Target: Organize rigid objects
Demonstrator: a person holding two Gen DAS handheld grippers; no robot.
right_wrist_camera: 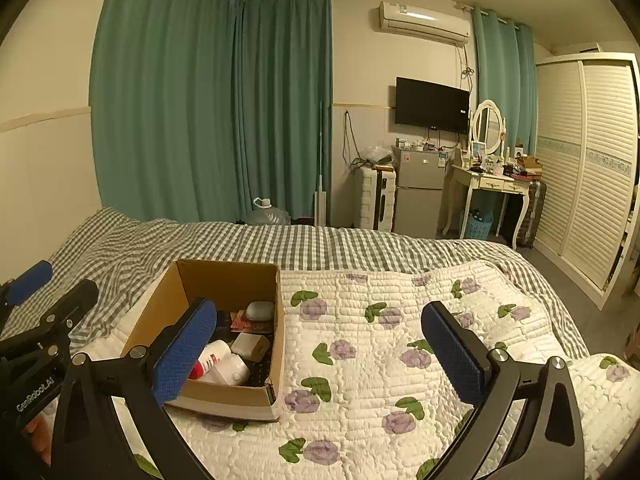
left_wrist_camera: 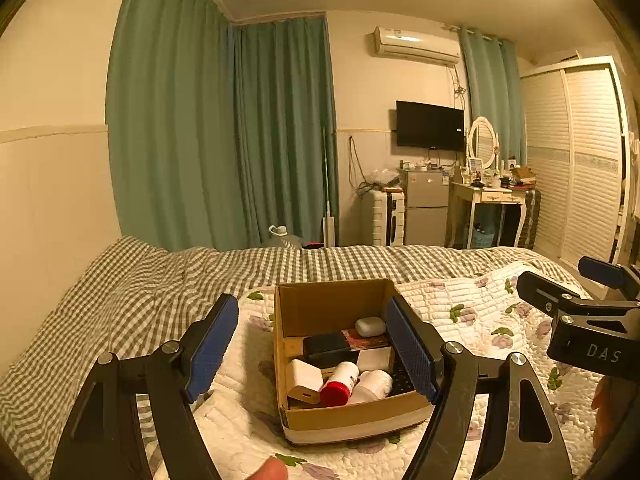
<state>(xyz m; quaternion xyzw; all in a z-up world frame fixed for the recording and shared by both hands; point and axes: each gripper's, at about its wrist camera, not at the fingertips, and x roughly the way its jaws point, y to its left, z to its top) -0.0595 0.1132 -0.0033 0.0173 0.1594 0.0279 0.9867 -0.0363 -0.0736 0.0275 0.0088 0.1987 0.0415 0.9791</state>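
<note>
My left claw hangs over the box with its fingers spread wide, holding nothing. My right claw is spread too, empty, above the quilt just right of the box. The box sits on the quilt, open-topped. Inside lie a red-capped bottle, a white charger, a black case and a white pod.

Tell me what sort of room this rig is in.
Most likely a bedroom: a bed with a floral quilt, a mirrored dressing table, and a louvred wardrobe.
</note>
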